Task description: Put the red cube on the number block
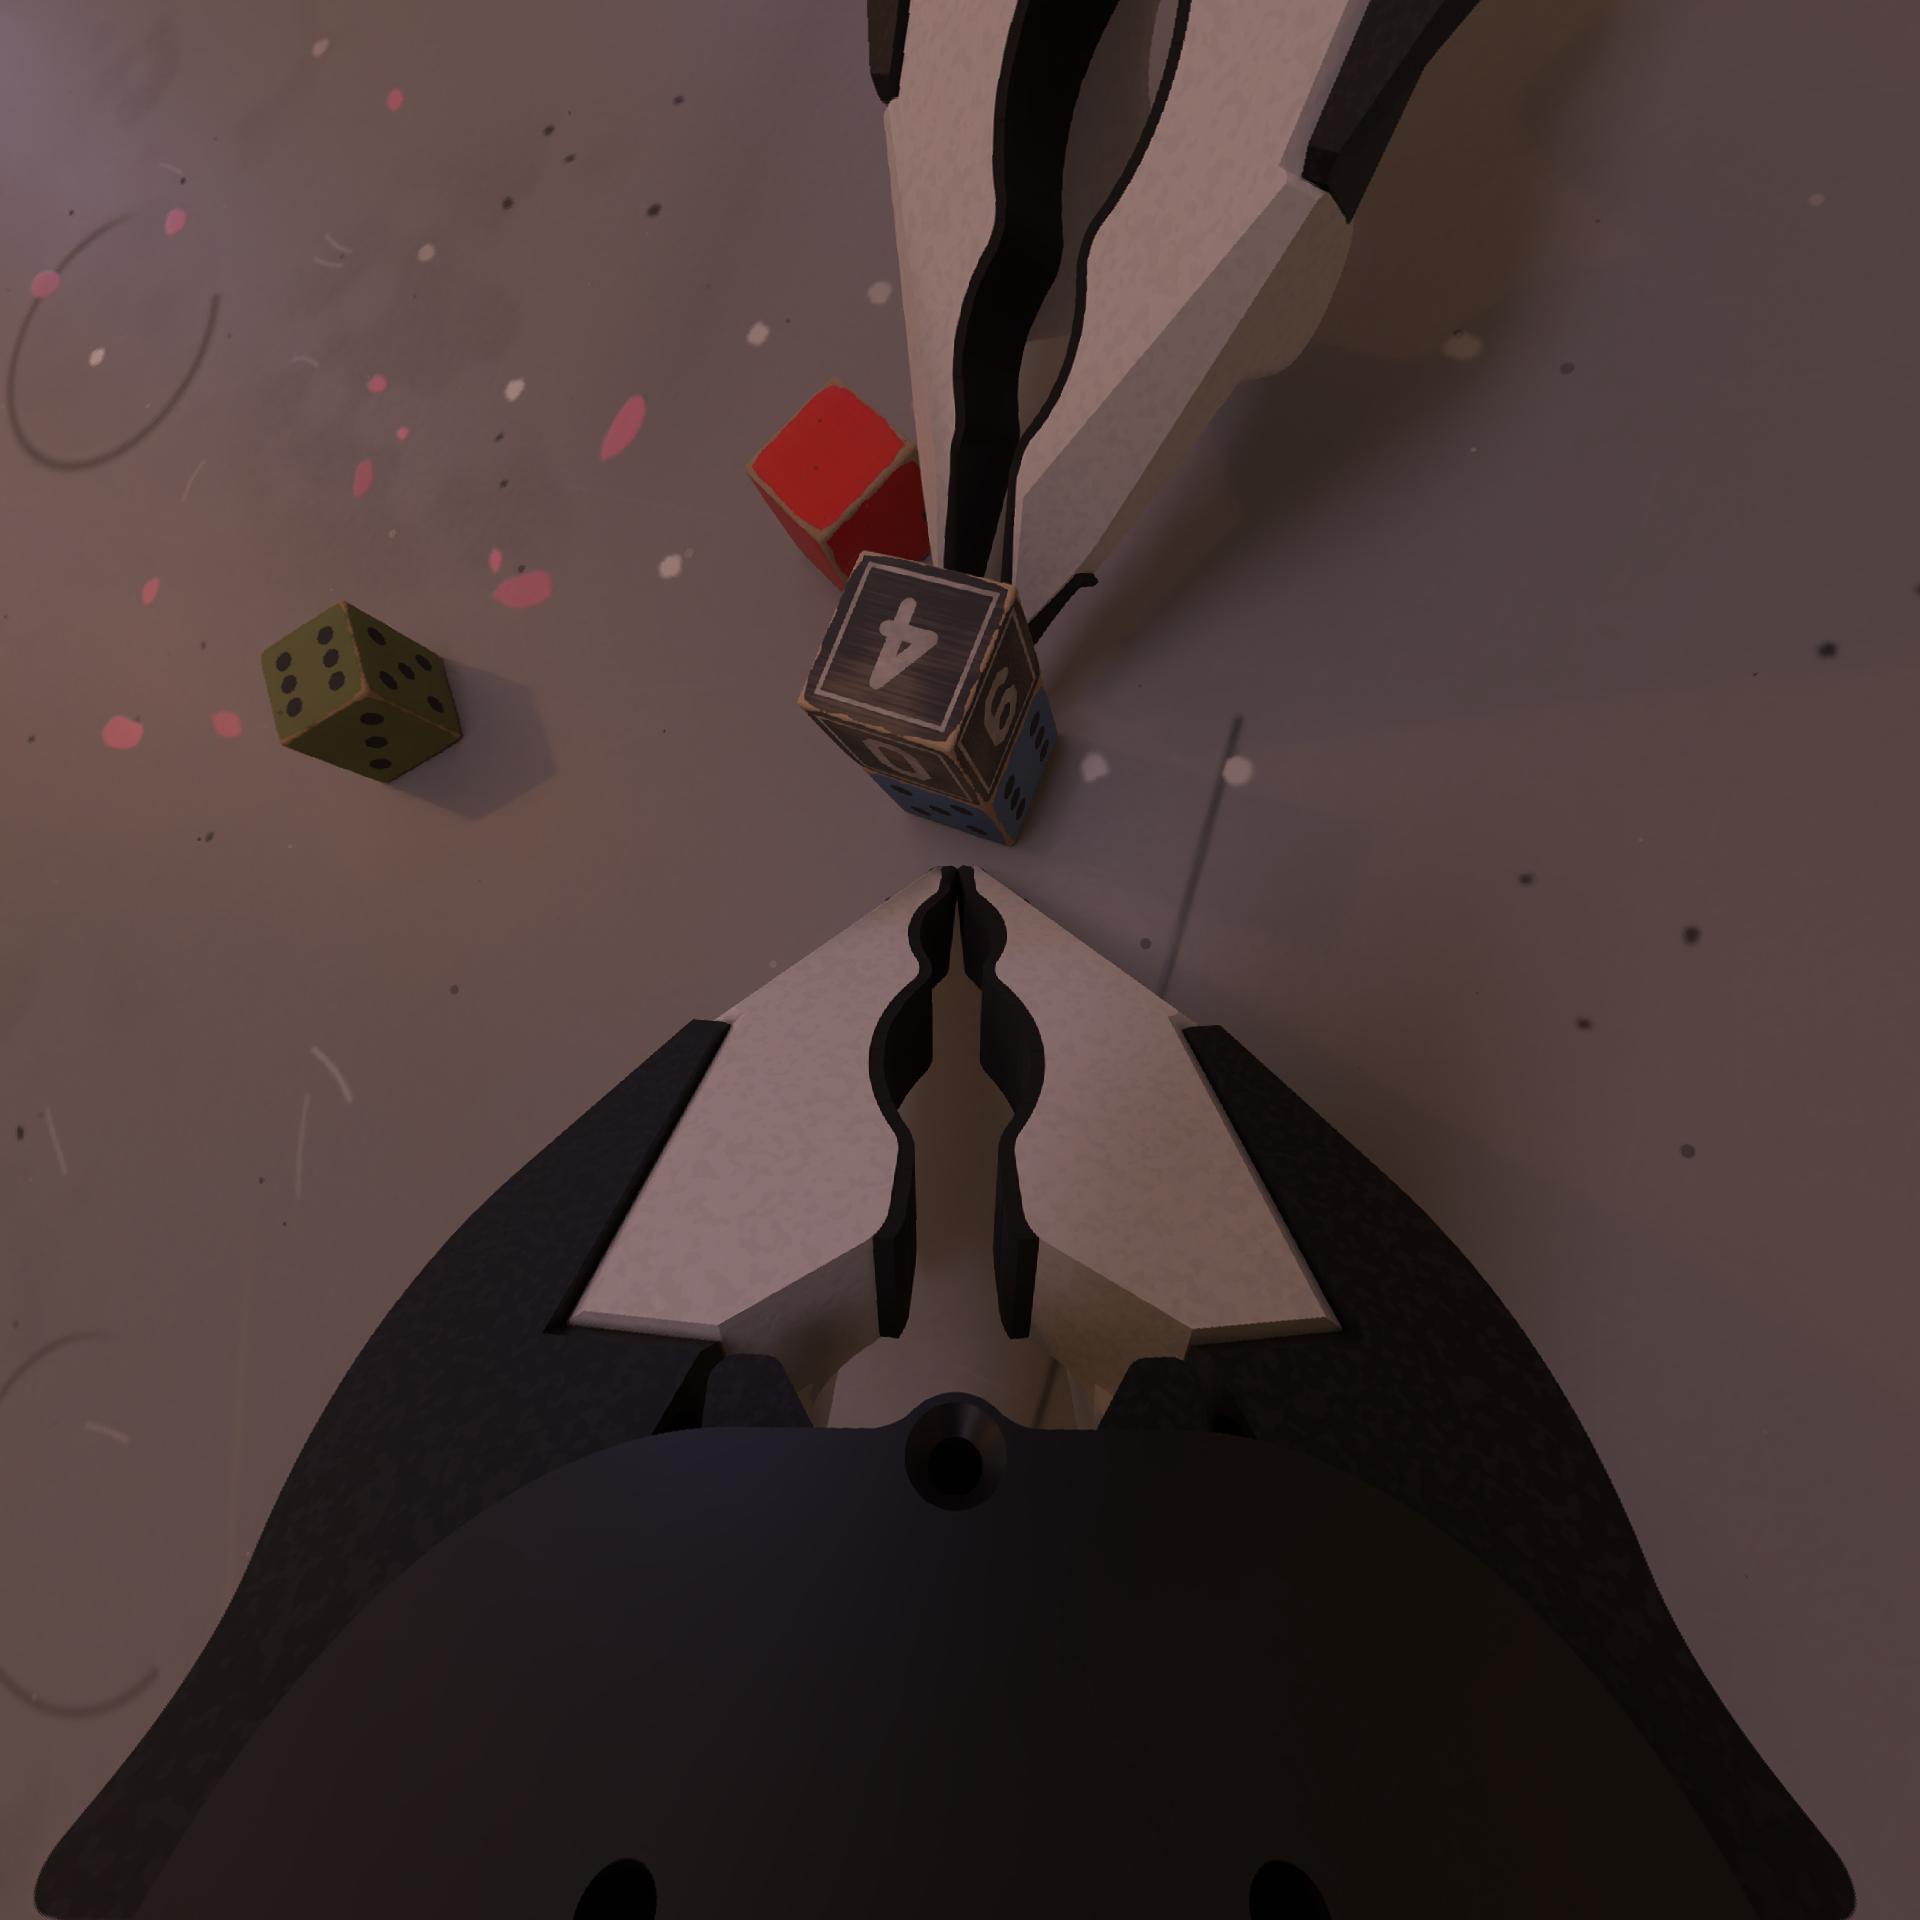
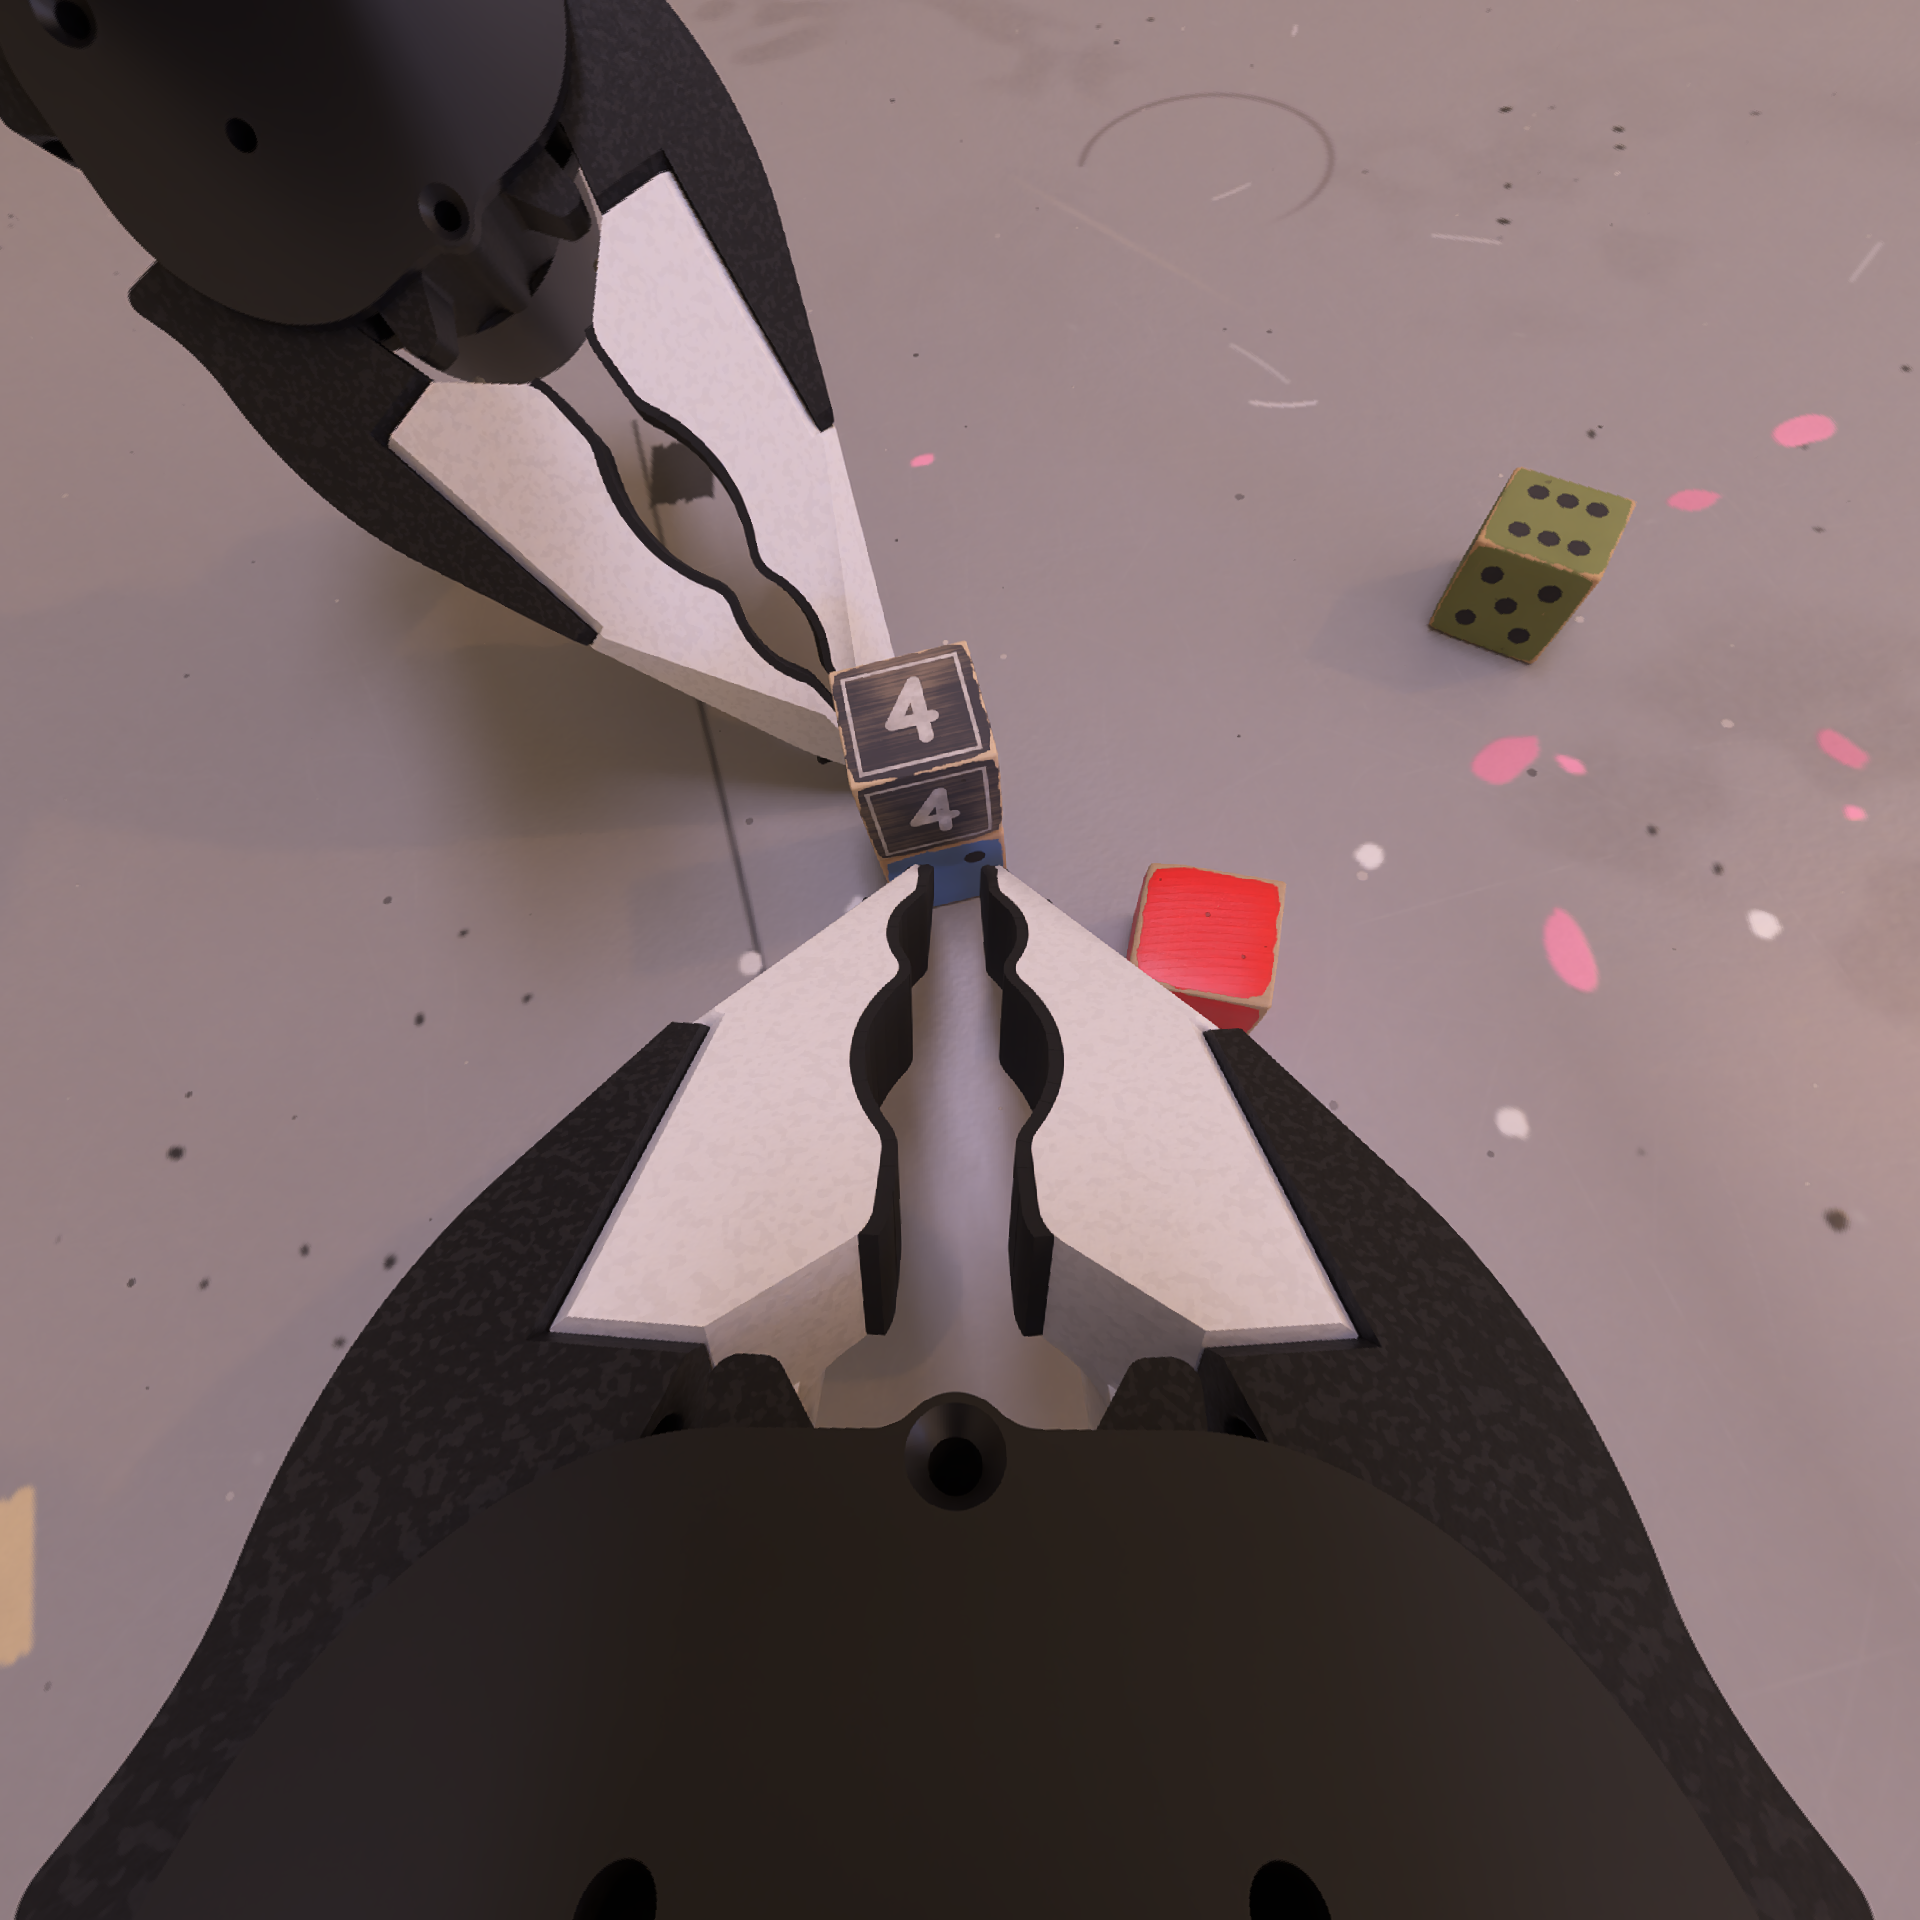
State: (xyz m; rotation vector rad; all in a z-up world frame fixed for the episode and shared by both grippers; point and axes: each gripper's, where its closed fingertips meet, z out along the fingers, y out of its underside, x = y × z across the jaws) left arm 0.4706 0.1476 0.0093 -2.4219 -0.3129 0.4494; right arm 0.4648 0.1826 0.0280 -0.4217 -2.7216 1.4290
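Though empty, left gripper (image 1: 951,875) closed, right gripper (image 2: 954,883) ajar; one red cube (image 1: 831,468), number block (image 1: 914,649), two dice (image 1: 358,691).

blue pip-marked die (image 2: 951,868) under the dark wooden number block (image 2: 914,717) mostly hidden, only a strip showing above right gripper (image 2: 956,883) fingertips; red wooden cube (image 2: 1210,925) lower left corner covered by that gripper's finger; in left wrist view right gripper's body cut off by top edge, its tips hidden behind number block
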